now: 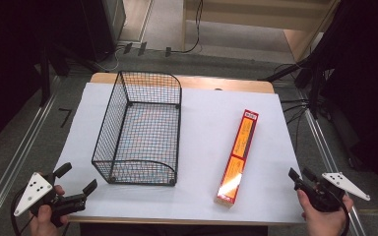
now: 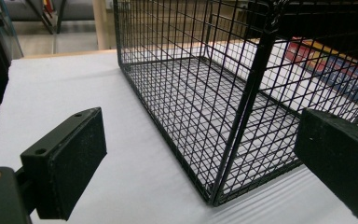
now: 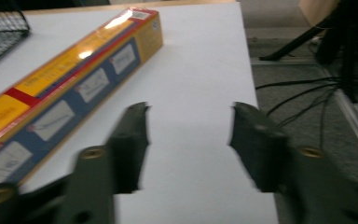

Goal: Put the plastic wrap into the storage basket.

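Left gripper sits at the near left corner of the table, jaws spread wide with nothing between them; its own view looks past both pads at the near corner of the wire basket, close but apart from it. Right gripper is held at the near right edge, jaws likewise spread and empty; its view is motion-blurred. One hand on the left gripper, one hand on the right. Count on the white sheet: one black wire basket, nothing in it, left of centre; one long orange-and-red box lying flat, right of centre, well apart from the basket. The right gripper view shows the box's blue side panel with pictures, not legible from the high view. The high view alone shows the wooden table edge beyond the sheet.
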`<state>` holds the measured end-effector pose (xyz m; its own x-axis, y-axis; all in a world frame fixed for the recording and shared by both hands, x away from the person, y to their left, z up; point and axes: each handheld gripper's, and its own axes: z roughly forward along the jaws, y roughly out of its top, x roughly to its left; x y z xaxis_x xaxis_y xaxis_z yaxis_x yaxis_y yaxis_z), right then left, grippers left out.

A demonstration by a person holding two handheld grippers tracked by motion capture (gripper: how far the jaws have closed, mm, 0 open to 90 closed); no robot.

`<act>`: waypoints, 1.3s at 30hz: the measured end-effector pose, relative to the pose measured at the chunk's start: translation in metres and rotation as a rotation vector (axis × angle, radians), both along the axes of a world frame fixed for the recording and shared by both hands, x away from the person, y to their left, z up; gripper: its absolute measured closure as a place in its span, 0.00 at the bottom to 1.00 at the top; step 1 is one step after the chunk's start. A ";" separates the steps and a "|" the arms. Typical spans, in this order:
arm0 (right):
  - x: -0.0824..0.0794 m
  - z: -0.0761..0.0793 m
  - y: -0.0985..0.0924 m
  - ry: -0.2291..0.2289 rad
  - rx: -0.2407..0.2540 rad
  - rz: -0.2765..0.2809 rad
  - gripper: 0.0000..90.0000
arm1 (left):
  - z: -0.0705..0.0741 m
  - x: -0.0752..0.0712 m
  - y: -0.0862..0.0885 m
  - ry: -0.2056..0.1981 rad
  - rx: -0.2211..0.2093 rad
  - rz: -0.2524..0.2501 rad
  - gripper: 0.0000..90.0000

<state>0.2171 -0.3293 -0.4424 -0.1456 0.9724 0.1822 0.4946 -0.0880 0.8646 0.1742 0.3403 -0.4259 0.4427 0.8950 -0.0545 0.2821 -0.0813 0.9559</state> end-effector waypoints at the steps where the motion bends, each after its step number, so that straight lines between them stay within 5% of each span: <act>1: 0.000 0.000 0.000 0.004 0.012 0.028 0.76 | 0.000 0.001 0.000 0.007 0.000 0.000 0.03; 3: 0.003 -0.001 0.003 0.029 -0.020 0.069 0.94 | -0.002 0.003 -0.001 0.017 0.001 0.003 0.03; 4: 0.003 -0.001 0.003 0.029 -0.020 0.069 0.94 | -0.002 0.003 -0.001 0.017 0.001 0.003 0.03; 9: 0.023 0.007 0.012 0.113 0.094 0.123 1.00 | -0.002 0.005 0.000 0.020 0.000 0.004 0.03; 14: 0.051 0.015 0.041 0.195 -0.079 0.130 1.00 | -0.002 0.004 0.001 0.013 -0.004 0.007 0.03; 20: 0.080 0.017 0.079 0.253 -0.079 0.186 1.00 | -0.001 0.000 0.002 0.009 0.008 0.006 0.03; 24: 0.091 0.017 0.098 0.284 -0.142 0.168 1.00 | -0.001 -0.004 0.005 0.003 0.003 0.010 0.03; 27: 0.103 0.016 0.096 0.297 -0.125 0.144 1.00 | -0.001 -0.004 0.005 0.003 -0.001 0.011 0.03; 34: 0.159 0.009 0.099 0.339 -0.126 0.081 1.00 | 0.000 -0.004 0.005 0.003 0.010 0.014 0.03; 39: 0.175 0.011 0.095 0.366 -0.095 0.063 1.00 | -0.001 -0.003 0.006 0.011 0.010 0.010 0.03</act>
